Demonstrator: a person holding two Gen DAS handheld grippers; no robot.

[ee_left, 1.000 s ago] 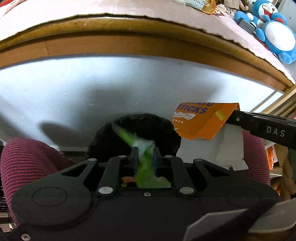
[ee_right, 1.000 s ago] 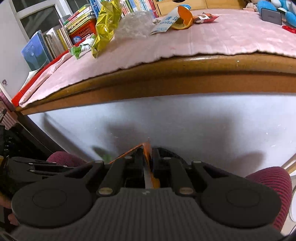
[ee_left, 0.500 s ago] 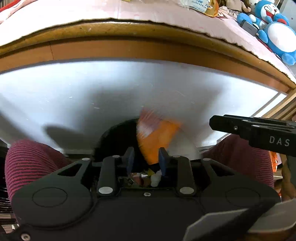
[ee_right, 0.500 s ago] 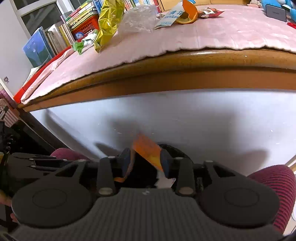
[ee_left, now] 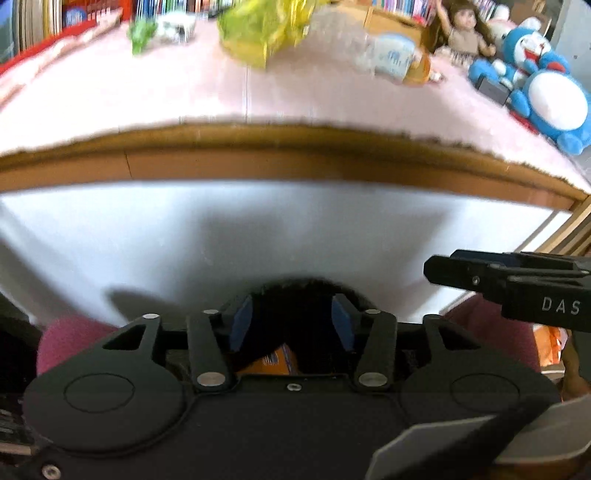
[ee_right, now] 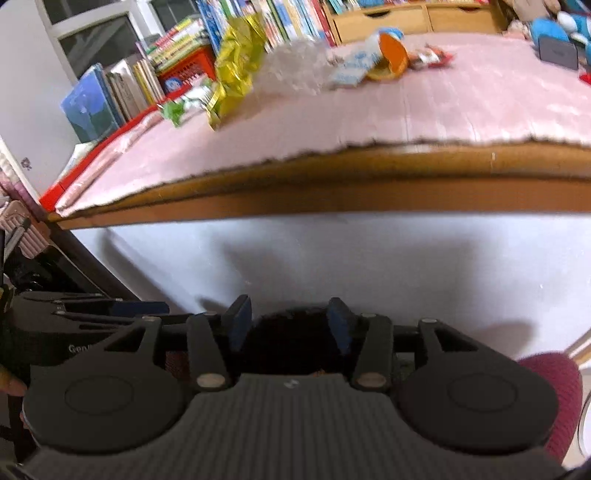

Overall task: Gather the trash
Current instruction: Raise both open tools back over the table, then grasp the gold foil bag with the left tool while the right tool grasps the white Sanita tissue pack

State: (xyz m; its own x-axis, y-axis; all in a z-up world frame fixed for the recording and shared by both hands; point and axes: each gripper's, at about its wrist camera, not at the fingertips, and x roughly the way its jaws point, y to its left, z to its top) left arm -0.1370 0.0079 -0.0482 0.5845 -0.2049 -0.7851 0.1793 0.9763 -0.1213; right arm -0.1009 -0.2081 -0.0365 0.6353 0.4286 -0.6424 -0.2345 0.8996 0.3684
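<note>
Both grippers hang over a black bin below the table edge. My left gripper is open with nothing between its blue pads. An orange snack wrapper lies inside the bin beneath it. My right gripper is open too, above the same bin; in the left wrist view it shows at the right. On the pink tabletop lie a yellow foil bag, a green wrapper, a clear plastic bag, a blue-white packet with an orange cup and a red wrapper.
The wooden table edge runs across above the grippers, with a white panel below it. Books and a red basket line the back left. Blue plush toys and a doll sit at the right. Maroon cushions flank the bin.
Both grippers opened and let go: the green wrapper and the orange snack bag dropped into the bin. Both grippers have since risen, so the tabletop shows.
</note>
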